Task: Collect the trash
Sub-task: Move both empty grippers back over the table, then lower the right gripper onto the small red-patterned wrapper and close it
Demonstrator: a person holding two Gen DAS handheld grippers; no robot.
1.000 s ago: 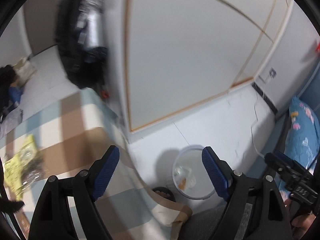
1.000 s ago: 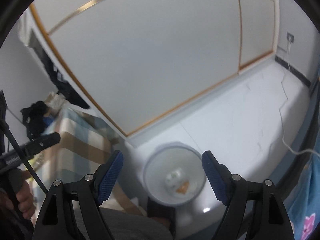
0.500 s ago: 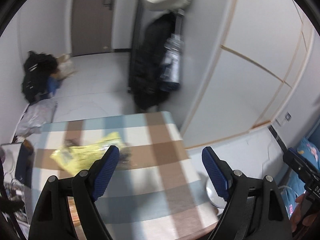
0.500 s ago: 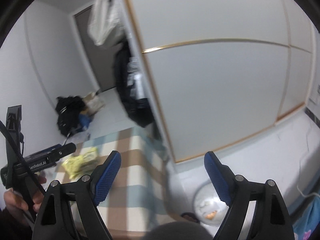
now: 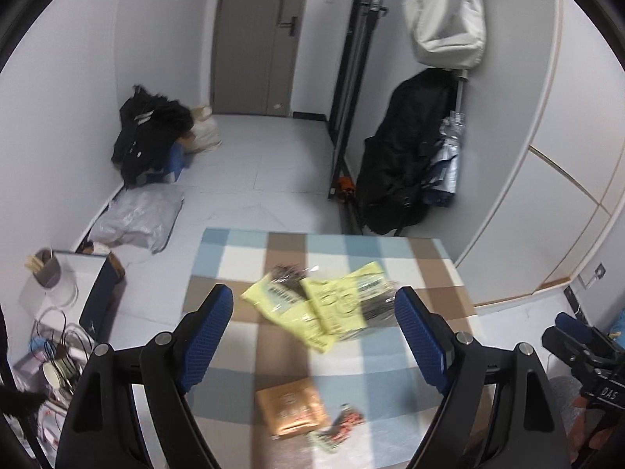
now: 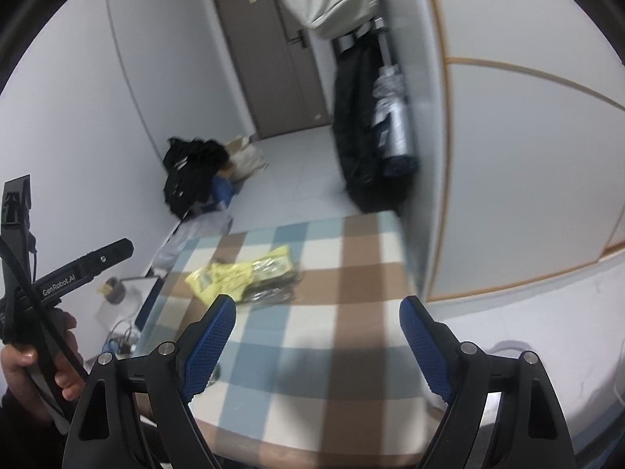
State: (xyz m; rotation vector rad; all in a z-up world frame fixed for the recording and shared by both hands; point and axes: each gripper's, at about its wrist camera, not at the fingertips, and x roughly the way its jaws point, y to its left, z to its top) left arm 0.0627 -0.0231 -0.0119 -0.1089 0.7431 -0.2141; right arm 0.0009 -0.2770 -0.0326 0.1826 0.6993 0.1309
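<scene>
Trash on checked surface point(image 5: 351, 355): yellow wrappers point(image 5: 312, 305) mid-surface, brown packet point(image 5: 291, 408) and small red scrap point(image 5: 343, 424) nearer. Left gripper point(image 5: 312, 336) and right gripper point(image 6: 316, 342) fingers spread wide, empty. Best approach: lower over one wrapper, pinch an edge.

On the bench point(image 5: 390, 355) in front of you, the plastic wrappers point(image 5: 324, 305) lay toward the far side, near the middle. Nearer to you sat a flat packet point(image 5: 291, 406), with a small scrap point(image 5: 343, 424) just right of it. Left of the bench, on the floor, stood an open box point(image 5: 97, 285) with a cup point(image 5: 47, 273) at its left. Beyond that, a bag point(image 5: 136, 219) lay along the left wall, and a heap of clothing point(image 5: 152, 136) sat farther back in the corner. A door point(image 5: 258, 35) stood at the far end. Right of the bench's far edge, a coat point(image 5: 406, 156) hung on a rack, a bag point(image 5: 445, 15) above it.
</scene>
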